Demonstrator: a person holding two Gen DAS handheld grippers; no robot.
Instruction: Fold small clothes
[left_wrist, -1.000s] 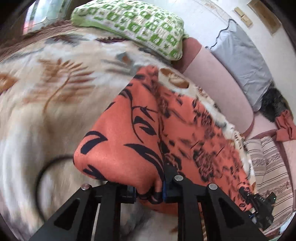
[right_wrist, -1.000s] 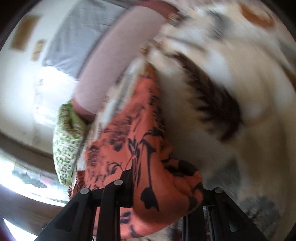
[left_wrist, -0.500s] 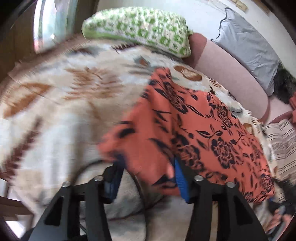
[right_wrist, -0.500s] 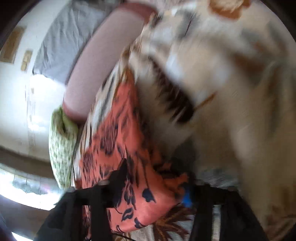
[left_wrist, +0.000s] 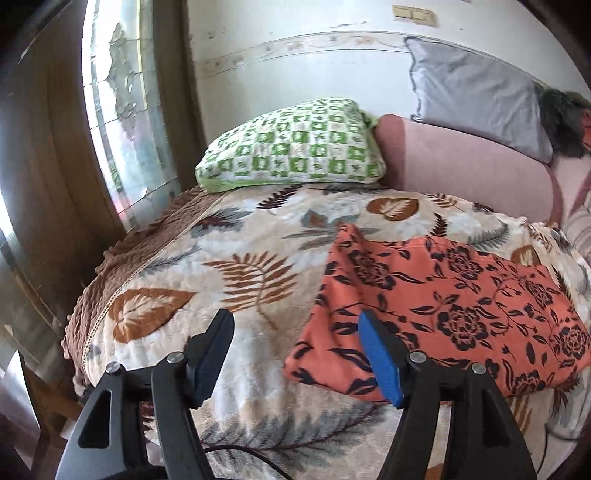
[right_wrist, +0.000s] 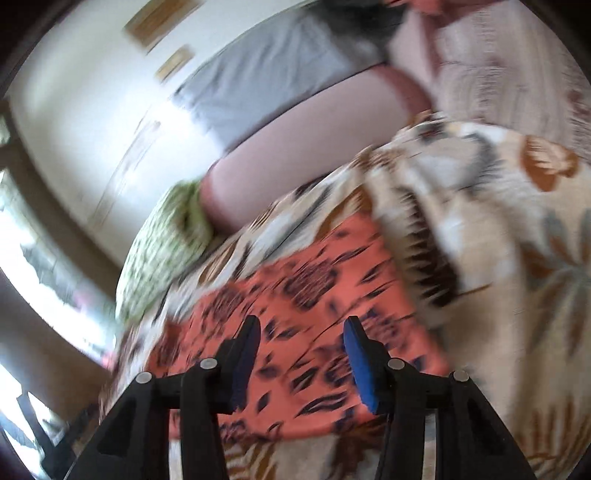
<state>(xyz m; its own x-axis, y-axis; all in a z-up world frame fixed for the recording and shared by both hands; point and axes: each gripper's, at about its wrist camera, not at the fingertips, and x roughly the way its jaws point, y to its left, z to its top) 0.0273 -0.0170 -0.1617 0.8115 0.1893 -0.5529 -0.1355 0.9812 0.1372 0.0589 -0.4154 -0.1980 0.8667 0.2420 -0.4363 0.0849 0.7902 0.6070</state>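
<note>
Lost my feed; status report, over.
Left gripper open, empty. Right gripper open, empty. Orange black-flowered garment flat on leaf-print blanket. Nothing blocking.

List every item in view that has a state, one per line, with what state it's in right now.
Left gripper: open, holding nothing.
Right gripper: open, holding nothing, above the garment.
Orange garment: folded, lying flat on the blanket.
Blanket: spread over the bed.
Green pillow: lying on the blanket's far end.
Grey pillow: propped against the wall.
</note>
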